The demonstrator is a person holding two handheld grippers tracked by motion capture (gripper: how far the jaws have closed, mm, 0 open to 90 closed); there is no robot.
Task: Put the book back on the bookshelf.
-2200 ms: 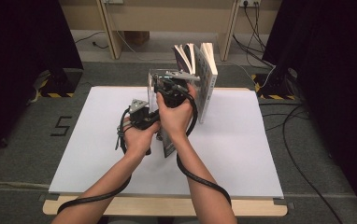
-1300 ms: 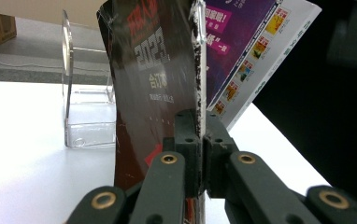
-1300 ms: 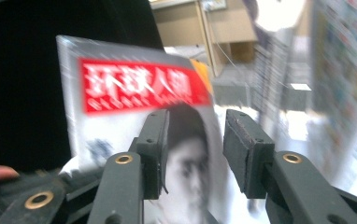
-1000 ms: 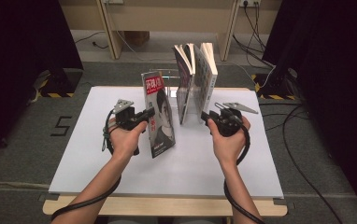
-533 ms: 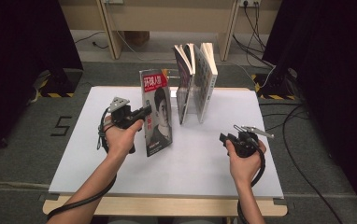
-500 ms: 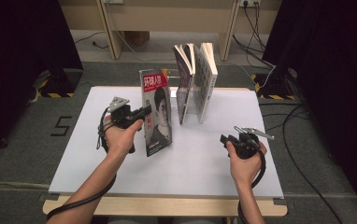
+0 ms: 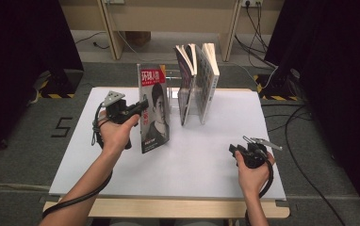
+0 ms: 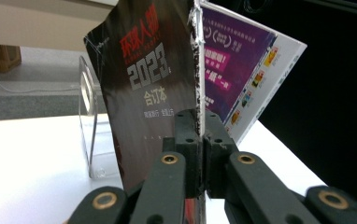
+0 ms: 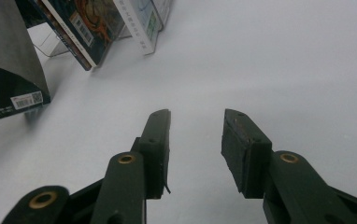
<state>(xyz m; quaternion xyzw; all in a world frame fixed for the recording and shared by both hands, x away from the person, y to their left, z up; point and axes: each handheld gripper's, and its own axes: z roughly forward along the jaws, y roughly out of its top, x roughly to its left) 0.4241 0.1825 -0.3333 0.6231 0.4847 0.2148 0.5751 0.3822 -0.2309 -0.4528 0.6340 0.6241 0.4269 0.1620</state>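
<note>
A magazine [image 7: 154, 110] with a dark cover, red title and a portrait stands upright on the white table [image 7: 197, 160], left of centre. My left gripper [image 7: 143, 106] is shut on its left edge; in the left gripper view the jaws [image 8: 200, 123] pinch the worn spine of the magazine [image 8: 144, 88]. My right gripper [image 7: 234, 150] hovers low over the table's front right, apart from everything. In the right gripper view its jaws [image 9: 195, 119] stand open with bare table between them, and the magazine's lower corner [image 9: 8, 88] is off to the left.
Several books [image 7: 198, 82] lean in a clear acrylic stand [image 8: 89, 126] at the back centre, just right of the magazine; they also sit at the top of the right gripper view as books [image 9: 97, 23]. Cables run on the floor at right.
My right hand left the magazine, passed to the right of the books, then sank to the table's front right. The left hand kept its grip on the upright magazine and stayed nearly in place.
</note>
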